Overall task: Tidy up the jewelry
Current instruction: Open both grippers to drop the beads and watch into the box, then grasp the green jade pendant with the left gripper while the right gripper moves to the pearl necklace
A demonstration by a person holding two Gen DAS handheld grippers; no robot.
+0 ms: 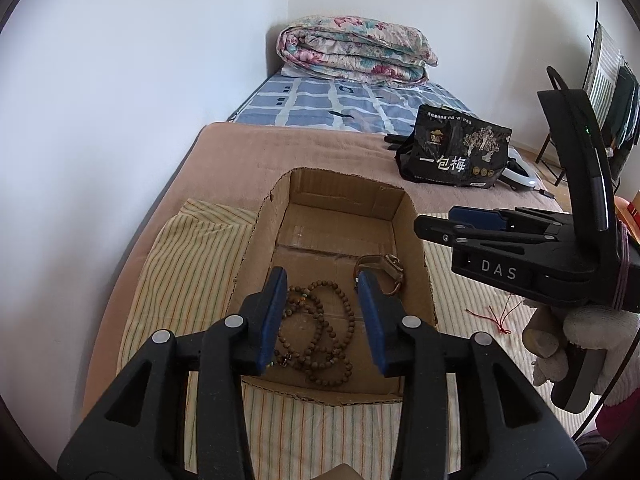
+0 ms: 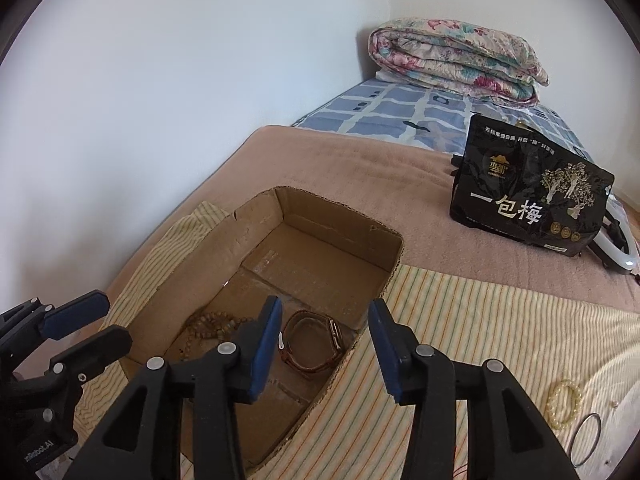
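A: what else is on that bed (image 1: 240, 152)?
B: folded floral quilt (image 2: 456, 60) by the wall, over a blue checked sheet (image 2: 400, 116). Black snack bag (image 2: 528, 196) stands on the brown blanket (image 2: 320, 164).

The bed (image 1: 240, 152) carries a brown blanket, a striped cloth (image 1: 192, 260) under the cardboard box (image 1: 416, 240), a black snack bag (image 2: 528, 196), and a folded quilt (image 1: 352, 48) at its far corner.

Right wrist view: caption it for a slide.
Open right gripper above a cardboard box holding a watch and beads.
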